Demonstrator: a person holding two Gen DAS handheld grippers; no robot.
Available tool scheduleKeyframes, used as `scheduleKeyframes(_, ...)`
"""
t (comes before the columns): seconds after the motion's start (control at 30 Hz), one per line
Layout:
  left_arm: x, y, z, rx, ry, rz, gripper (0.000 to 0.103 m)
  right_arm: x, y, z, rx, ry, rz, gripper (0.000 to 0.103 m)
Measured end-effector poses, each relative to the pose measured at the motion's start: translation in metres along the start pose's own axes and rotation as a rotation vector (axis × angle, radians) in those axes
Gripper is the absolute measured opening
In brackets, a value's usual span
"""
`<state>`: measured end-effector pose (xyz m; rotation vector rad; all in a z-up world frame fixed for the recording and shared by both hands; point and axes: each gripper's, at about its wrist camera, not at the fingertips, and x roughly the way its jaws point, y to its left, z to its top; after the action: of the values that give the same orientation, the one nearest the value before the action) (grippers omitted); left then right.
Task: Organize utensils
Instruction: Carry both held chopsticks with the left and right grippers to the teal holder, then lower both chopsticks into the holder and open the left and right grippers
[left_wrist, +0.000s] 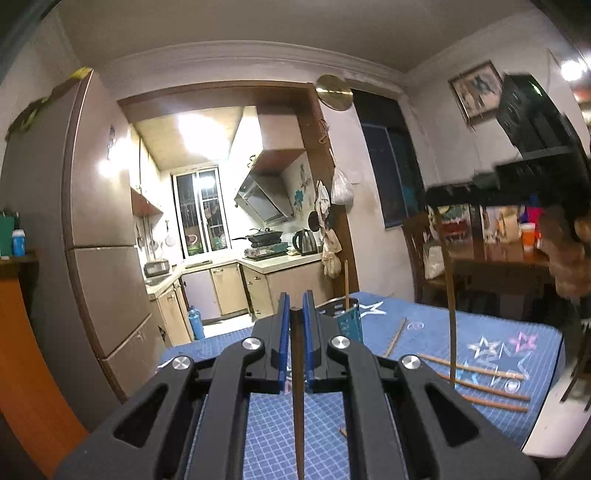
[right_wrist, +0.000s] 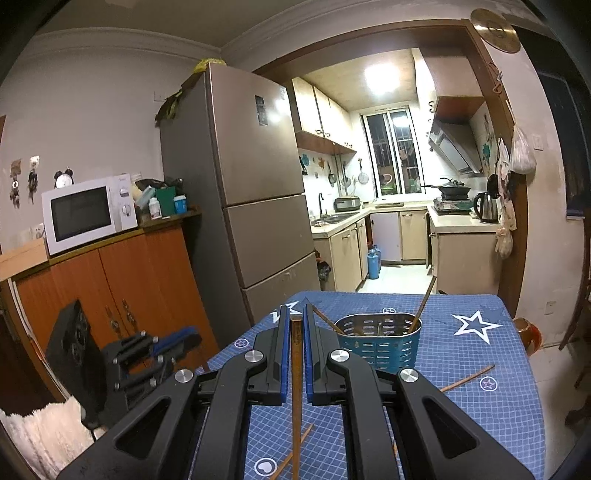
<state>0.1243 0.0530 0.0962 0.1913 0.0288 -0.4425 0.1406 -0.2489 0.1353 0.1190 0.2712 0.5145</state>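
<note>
Chopsticks everywhere, thin brown wooden sticks. Left gripper (left_wrist: 296, 301), black plastic arms with blue pads and round silver bolts, is clamped narrow on one dark chopstick (left_wrist: 298, 387) that runs down between its fingers toward the camera. Right gripper (right_wrist: 295, 314), same build, is pinched on a lighter chopstick (right_wrist: 295, 387), also running straight down between the pads. Both tools sit above the table (right_wrist: 480, 398), which carries a blue cloth with a small white grid and white and pink star prints, soft, slightly wrinkled. Utensil holder (right_wrist: 380, 343) stands near the far edge of the table: oval metal caddy, teal-blue, slotted walls, shiny rim. One chopstick (right_wrist: 424, 301) leans out of it to the right, another (right_wrist: 327, 320) pokes out on its left side. Loose chopsticks: three (left_wrist: 484, 386) lie roughly parallel near the right edge in the left wrist view, one (left_wrist: 396, 336) lies just beside the holder, one (right_wrist: 467, 378) lies toward the right edge in the right wrist view, one (right_wrist: 295, 452) lies near the near edge under the right gripper. Middle of the cloth between holder and near edge is mostly bare. Fridge (right_wrist: 240, 184), smooth brown-grey, and an orange wooden cabinet (right_wrist: 122, 288) with a white microwave (right_wrist: 88, 212) stand off the table's left side; open doorway to the kitchen past the far edge.
</note>
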Motion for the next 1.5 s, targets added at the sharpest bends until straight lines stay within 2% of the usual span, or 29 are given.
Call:
scheduleKeyframes(0.2,0.009,0.000,0.020,-0.030,-0.005,-0.008,0.006,0.001,-0.007,0.019,-0.014,0.008,-0.025,0.008)
scheduleKeyframes(0.47,0.043,-0.011,0.070,-0.039,-0.024,-0.053,0.006,0.004,-0.022,0.059,-0.029,-0.016,-0.063,0.008)
scheduleKeyframes(0.63,0.073,-0.007,0.111,-0.101,-0.063,-0.053,0.006,0.016,-0.034,0.087,-0.020,-0.041,-0.083,0.008)
scheduleKeyframes(0.8,0.108,-0.009,0.140,-0.141,-0.113,-0.001,0.006,0.035,-0.050,0.115,0.003,-0.106,-0.129,0.008)
scheduleKeyframes(0.93,0.140,-0.012,0.143,-0.157,-0.113,0.060,0.006,0.058,-0.065,0.122,0.033,-0.151,-0.181,0.008)
scheduleKeyframes(1.07,0.178,-0.007,0.133,-0.182,-0.077,0.129,0.006,0.087,-0.082,0.122,0.059,-0.201,-0.246,0.008)
scheduleKeyframes(1.23,0.211,0.001,0.123,-0.195,-0.040,0.169,0.006,0.117,-0.100,0.120,0.073,-0.239,-0.316,0.008)
scheduleKeyframes(1.5,0.237,0.007,0.096,-0.208,0.017,0.170,0.006,0.164,-0.126,0.099,0.083,-0.182,-0.375,0.008)
